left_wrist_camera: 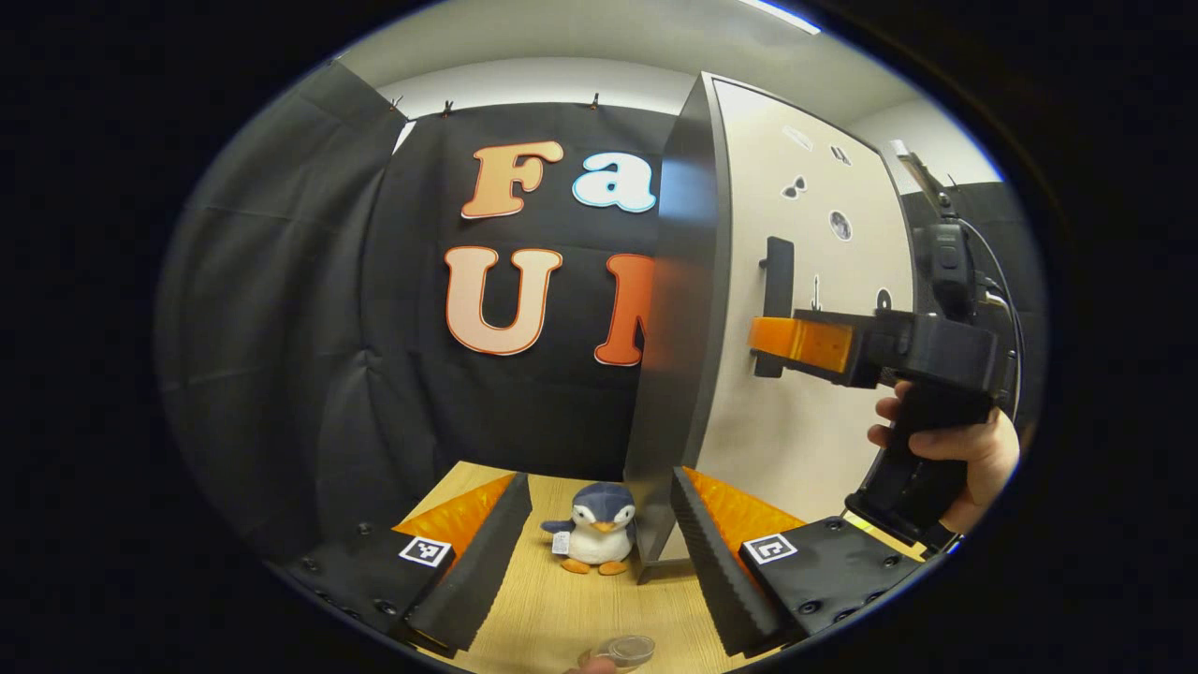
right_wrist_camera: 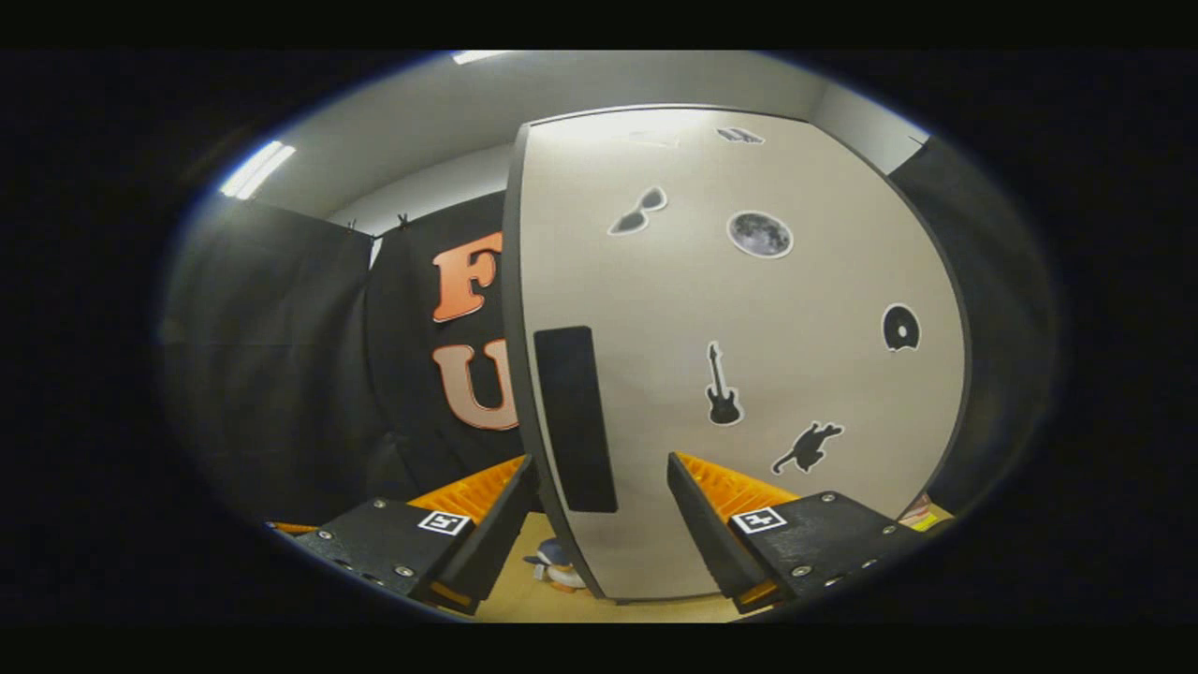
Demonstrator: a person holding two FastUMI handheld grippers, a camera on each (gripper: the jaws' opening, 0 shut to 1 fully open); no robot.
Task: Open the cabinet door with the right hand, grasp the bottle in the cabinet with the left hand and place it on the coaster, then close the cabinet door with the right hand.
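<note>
So the cabinet door was a smooth beige slab with flat stickers and a black bar handle. Left claw was spread wide over the wooden desk, with a plush penguin and a clear round coaster between its ribbed fingers. Right claw was released, straddling the handle.

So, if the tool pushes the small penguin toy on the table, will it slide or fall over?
The penguin toy looks like soft plush, so it would probably give under the push and not slide cleanly. It seems light, sitting upright on small feet on the smooth wooden table, so it may well tip. It stands close beside the cabinet, which could stop it on that side.
</note>
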